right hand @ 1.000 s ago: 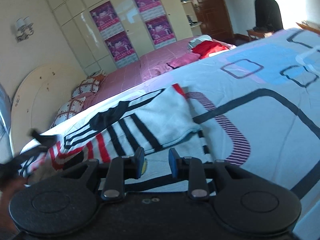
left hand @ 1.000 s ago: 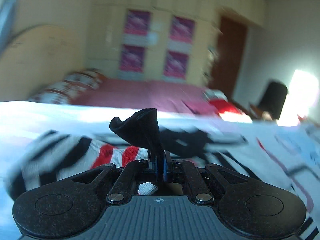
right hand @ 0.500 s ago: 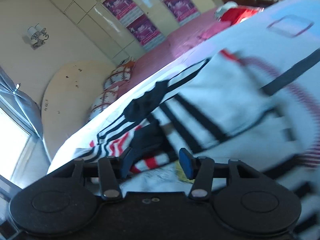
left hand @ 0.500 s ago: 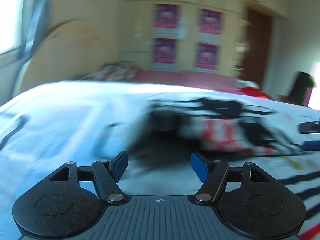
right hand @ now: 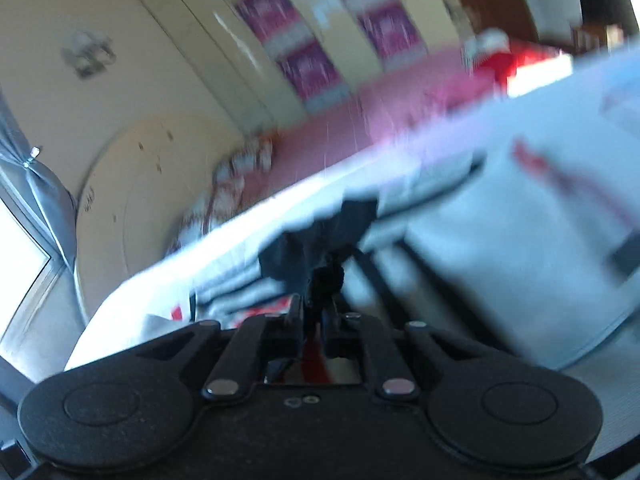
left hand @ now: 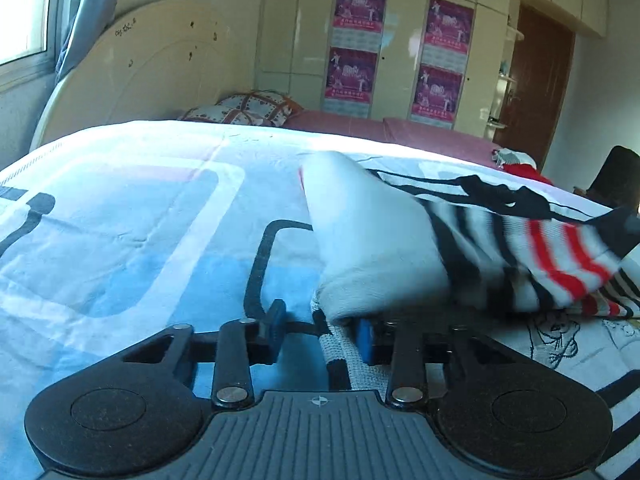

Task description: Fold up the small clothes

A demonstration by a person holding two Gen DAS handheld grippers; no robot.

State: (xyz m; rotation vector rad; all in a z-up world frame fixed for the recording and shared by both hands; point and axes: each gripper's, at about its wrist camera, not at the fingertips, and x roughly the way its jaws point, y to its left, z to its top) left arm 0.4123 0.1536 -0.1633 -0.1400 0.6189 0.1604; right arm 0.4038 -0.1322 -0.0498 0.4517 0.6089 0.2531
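On the bed [left hand: 120, 208], the left tool [left hand: 320, 326] is spread apart at the striped garment's [left hand: 500, 252] near edge; the right tool [right hand: 316, 328] is clenched on its black fabric.

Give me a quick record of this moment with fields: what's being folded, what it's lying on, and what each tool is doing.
item: striped sock, white with black and red bands
surface: bedspread, pale blue and white with dark lines
left tool: open, low over the bedspread, sock's white end at its right finger
right tool: shut on the sock's black end
image quality: right view blurred
background: pillows, wardrobe posters
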